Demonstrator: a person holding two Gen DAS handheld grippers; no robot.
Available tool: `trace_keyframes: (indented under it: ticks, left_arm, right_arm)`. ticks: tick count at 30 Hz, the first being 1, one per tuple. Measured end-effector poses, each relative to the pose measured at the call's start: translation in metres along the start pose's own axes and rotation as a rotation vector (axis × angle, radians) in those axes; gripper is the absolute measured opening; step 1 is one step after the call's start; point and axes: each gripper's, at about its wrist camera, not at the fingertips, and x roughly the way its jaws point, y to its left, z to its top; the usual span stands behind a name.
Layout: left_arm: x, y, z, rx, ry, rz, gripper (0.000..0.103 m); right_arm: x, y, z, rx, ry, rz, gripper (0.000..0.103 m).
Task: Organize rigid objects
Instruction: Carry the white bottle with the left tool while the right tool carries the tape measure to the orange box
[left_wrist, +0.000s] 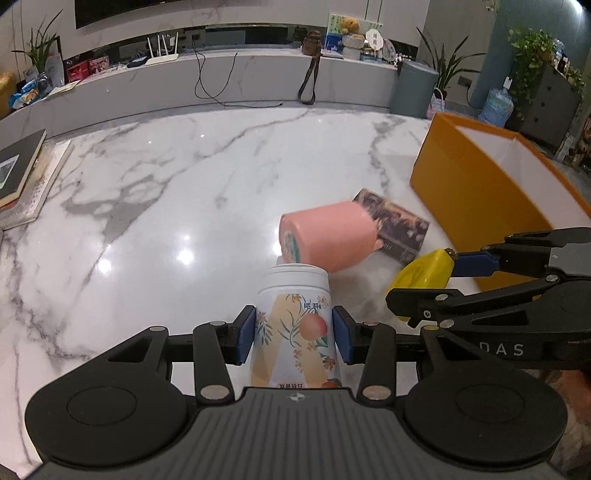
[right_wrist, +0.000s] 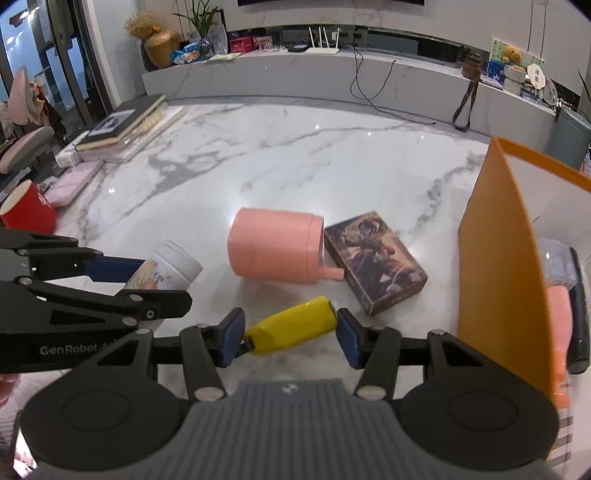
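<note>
Dim room, ceiling-light glare on marble table (left_wrist: 155, 206), fisheye-bent edges, slight blur.

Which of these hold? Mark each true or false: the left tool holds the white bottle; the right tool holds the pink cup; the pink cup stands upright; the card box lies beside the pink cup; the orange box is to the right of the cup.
1. The left tool holds the white bottle. True.
2. The right tool holds the pink cup. False: it grips a yellow object; the cup is on the table.
3. The pink cup stands upright. False: it lies on its side.
4. The card box lies beside the cup. True.
5. The orange box is to the right of the cup. True.
</note>
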Motion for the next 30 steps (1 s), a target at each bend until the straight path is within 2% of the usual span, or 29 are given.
trace_keyframes:
  ticks: [8, 15, 24, 30]
  left_arm:
    - [-0.027, -0.020, 0.020, 0.023, -0.042, -0.033, 0.050]
    - [-0.048, -0.053, 0.043, 0.115, -0.085, -0.106, 0.050]
    - [-0.056, -0.115, 0.073, 0.299, -0.117, -0.213, 0.050]
    - [-0.039, -0.154, 0.091, 0.341, -0.101, -0.301, 0.050]
  right_arm:
    - [-0.044, -0.011, 0.014, -0.029, -0.071, -0.008, 0.054]
    - [-0.085, -0.040, 0.021, -0.033, -0.097, -0.039, 0.054]
    - [-0.116, -0.094, 0.010, -0.030, -0.022, -0.102, 0.054]
    - [-0.123, -0.121, -0.003, -0.034, 0.041, -0.154, 0.054]
